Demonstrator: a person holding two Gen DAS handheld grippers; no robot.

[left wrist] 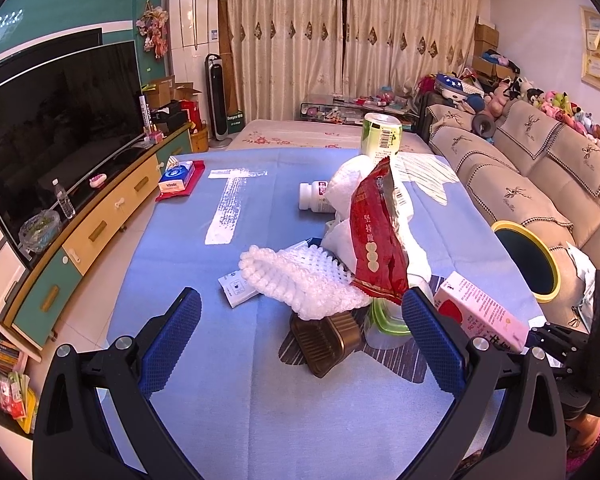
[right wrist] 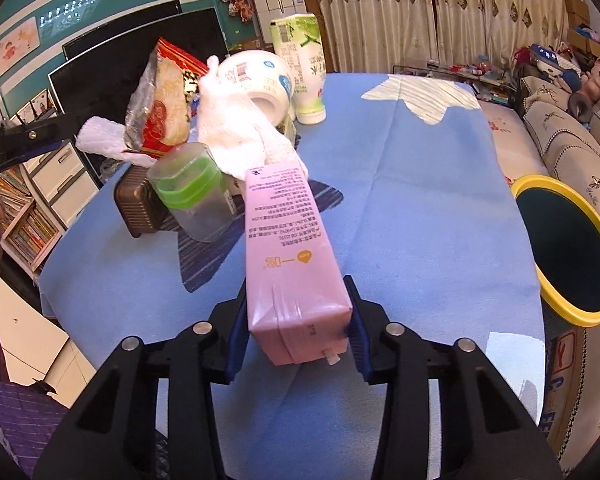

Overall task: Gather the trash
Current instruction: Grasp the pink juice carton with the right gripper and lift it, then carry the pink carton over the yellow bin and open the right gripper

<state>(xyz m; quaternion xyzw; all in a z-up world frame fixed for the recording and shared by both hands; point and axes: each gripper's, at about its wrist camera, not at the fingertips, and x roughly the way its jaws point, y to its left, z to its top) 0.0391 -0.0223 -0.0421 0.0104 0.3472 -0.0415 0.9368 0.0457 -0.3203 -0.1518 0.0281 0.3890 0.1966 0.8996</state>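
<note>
Blue cloth covers the table (left wrist: pixel 260 400) in a living room, with a dark television along the left wall, cream curtains at the back and a sofa (left wrist: pixel 540 168) on the right. We see a heap of trash near the middle of the table: a red snack bag (left wrist: pixel 374 236) standing up against crumpled white paper (left wrist: pixel 348 188), a white foam net (left wrist: pixel 300 280) draped in front of it, a brown plastic tray (left wrist: pixel 324 340) and a clear cup with a green band (right wrist: pixel 190 196) just beside that. Behind the heap lies a white pill bottle (left wrist: pixel 314 197), and a green-and-white drink carton (left wrist: pixel 381 136) stands further back.

Our left gripper (left wrist: pixel 300 344) hangs over the near edge of the table with its blue fingers (left wrist: pixel 172 344) spread wide, nothing between them; the tray and cup sit just ahead of the gap.

Our right gripper (right wrist: pixel 296 328) has its fingers (right wrist: pixel 358 340) drawn in against the two sides of a pink drink carton (right wrist: pixel 288 256), the pads pressing on its near end. The carton lies lengthwise along the fingers, its far end pointing towards the heap; whether it rests on the cloth we cannot tell. A bin with a yellow rim (right wrist: pixel 556 304) stands just off the right edge of the table, beside the sofa.
</note>
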